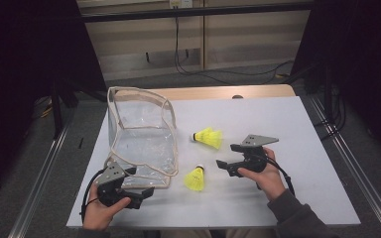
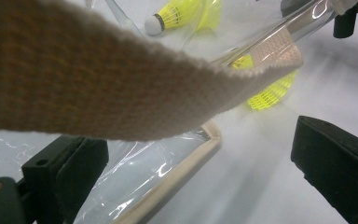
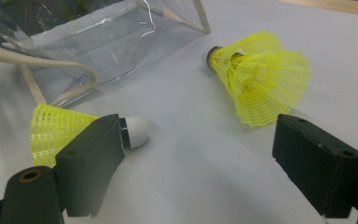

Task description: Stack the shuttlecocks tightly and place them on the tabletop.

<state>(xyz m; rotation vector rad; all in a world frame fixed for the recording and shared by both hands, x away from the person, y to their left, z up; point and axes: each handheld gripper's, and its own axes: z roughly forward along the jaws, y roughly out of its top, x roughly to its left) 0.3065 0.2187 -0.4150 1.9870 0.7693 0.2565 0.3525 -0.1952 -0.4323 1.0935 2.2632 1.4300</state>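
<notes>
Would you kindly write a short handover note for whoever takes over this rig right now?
Left tool: open, holding nothing, at the near edge of the clear bag; the bag's cloth strap drapes across just ahead of it.
Right tool: open and empty, aimed between the two shuttlecocks.
Near shuttlecock and far shuttlecock both lie on the white table, outside the bag.
Done: nothing bagged yet.
Left: probably steady the bag's mouth, then load both shuttlecocks.

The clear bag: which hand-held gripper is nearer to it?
Left. The left hand-held gripper sits at the clear bag's near edge; the right hand-held gripper is off to its right, beyond a yellow shuttlecock.
</notes>
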